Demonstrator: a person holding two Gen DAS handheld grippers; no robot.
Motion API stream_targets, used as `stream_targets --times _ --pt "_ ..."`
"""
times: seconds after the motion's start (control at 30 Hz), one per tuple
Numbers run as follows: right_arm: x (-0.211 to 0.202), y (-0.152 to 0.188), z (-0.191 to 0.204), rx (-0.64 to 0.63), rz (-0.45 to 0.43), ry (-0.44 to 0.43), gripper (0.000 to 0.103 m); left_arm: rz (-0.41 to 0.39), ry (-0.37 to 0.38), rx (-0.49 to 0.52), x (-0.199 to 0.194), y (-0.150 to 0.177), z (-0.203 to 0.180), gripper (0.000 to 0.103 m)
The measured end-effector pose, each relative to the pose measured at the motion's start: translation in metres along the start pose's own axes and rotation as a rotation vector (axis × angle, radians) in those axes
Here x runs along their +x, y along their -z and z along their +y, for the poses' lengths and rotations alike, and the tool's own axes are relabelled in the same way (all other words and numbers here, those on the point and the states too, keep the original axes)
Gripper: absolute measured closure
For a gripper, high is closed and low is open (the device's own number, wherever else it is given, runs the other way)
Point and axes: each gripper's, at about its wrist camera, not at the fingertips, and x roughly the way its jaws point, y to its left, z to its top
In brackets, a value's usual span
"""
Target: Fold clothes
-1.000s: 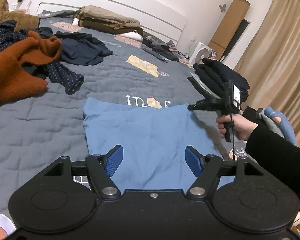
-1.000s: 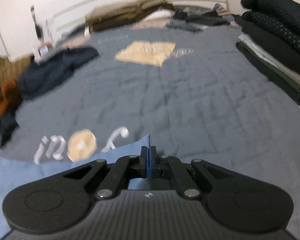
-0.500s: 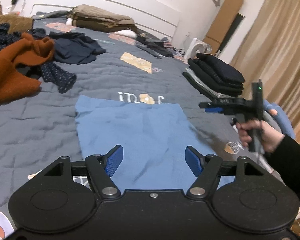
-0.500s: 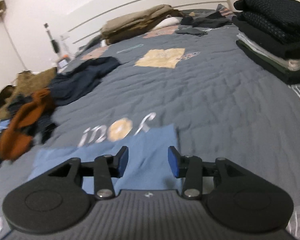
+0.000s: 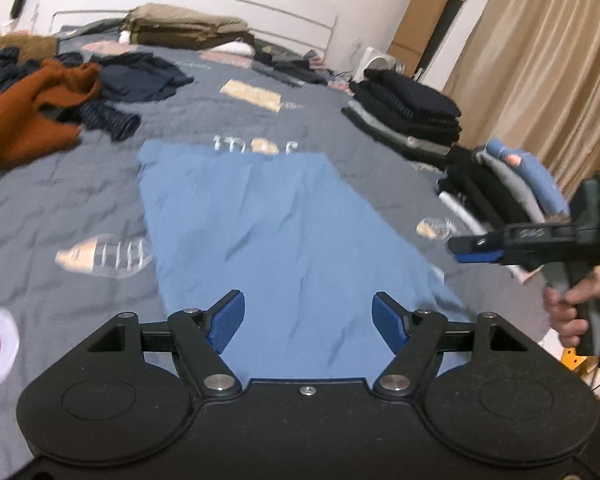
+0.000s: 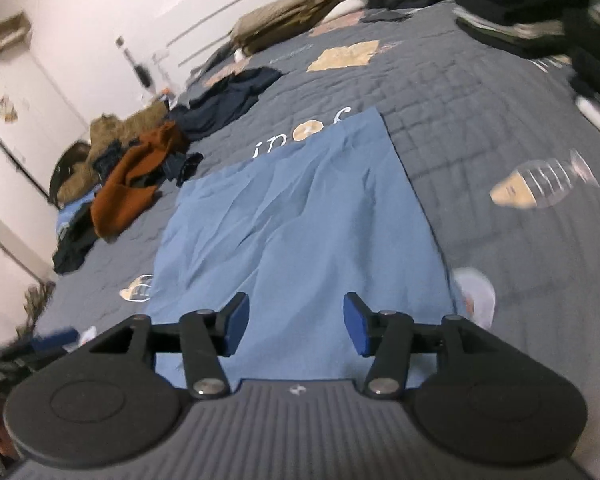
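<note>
The blue garment (image 5: 276, 232) lay spread flat on the grey quilted bedspread (image 5: 60, 200), a rough rectangle with light creases, its far edge just below the printed lettering on the quilt. The left gripper (image 5: 307, 319) hovered over the garment's near end with its blue pads spread wide and nothing between them. The right gripper (image 6: 296, 327) was likewise parted and empty above the near edge of the cloth; from the left wrist view it appeared side-on off the garment's right edge, gripped by a bare hand (image 5: 572, 312), though blur made its fingers hard to read there.

Left of the garment, well apart, a rust-orange sweater (image 5: 28, 116) lay crumpled among dark navy clothes (image 5: 140, 76). To the right stood a stack of folded dark clothes (image 5: 408, 116), with a second pile nearer, topped by what seemed to be blue and grey pieces (image 5: 528, 184). Folded tan items (image 5: 184, 28) sat by the white headboard (image 5: 204, 0), and beige curtains (image 5: 540, 60) hung on the right.
</note>
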Motion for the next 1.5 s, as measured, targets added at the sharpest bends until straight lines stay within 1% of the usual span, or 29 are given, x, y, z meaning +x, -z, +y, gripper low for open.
stream_targets --times 0.13,0.2,0.23,0.27,0.33,0.37,0.47,0.57,0.83,0.93,1.07,1.27,1.4,1.5 --pt "-0.014 0.03 0.013 0.019 -0.041 0.004 0.046 0.001 -0.046 -0.014 -0.011 0.021 -0.005 0.032" --pt "-0.018 0.042 0.02 0.023 -0.044 0.01 0.044 -0.002 -0.071 -0.009 -0.018 0.029 -0.011 0.023" --pt "-0.02 0.048 0.023 0.024 -0.043 0.014 0.044 -0.006 -0.083 -0.009 -0.021 0.031 -0.014 0.014" --pt "-0.023 0.055 0.025 0.029 -0.046 0.009 0.043 -0.011 -0.091 -0.01 -0.026 0.034 -0.019 0.011" --pt "-0.029 0.063 0.03 0.028 -0.04 -0.003 0.042 -0.017 -0.1 -0.006 -0.034 0.038 -0.027 0.01" --pt "-0.031 0.067 0.033 0.025 -0.035 -0.008 0.042 -0.017 -0.108 -0.001 -0.038 0.04 -0.032 0.008" --pt "-0.045 0.08 0.044 -0.003 -0.026 -0.006 0.041 -0.016 -0.132 0.002 -0.047 0.043 -0.045 0.007" --pt "-0.056 0.086 0.056 -0.035 -0.015 -0.002 0.04 -0.01 -0.148 0.005 -0.056 0.046 -0.055 0.006" --pt "-0.089 0.091 0.071 -0.08 -0.024 0.007 0.037 -0.007 -0.169 0.026 -0.075 0.051 -0.076 0.004" --pt "-0.098 0.091 0.067 -0.072 -0.034 0.018 0.036 -0.005 -0.173 0.026 -0.078 0.056 -0.08 0.004" --pt "-0.108 0.092 0.054 -0.05 -0.048 0.036 0.035 0.002 -0.161 0.028 -0.081 0.062 -0.082 0.004" --pt "-0.117 0.091 0.027 -0.011 -0.052 0.072 0.034 0.003 -0.162 -0.013 -0.079 0.073 -0.075 0.004" --pt "-0.117 0.09 0.003 0.053 -0.052 0.073 0.033 0.018 -0.177 -0.042 -0.074 0.08 -0.067 0.004" --pt "-0.113 0.093 -0.001 0.057 -0.037 0.067 0.033 0.027 -0.186 -0.06 -0.071 0.082 -0.063 0.004"
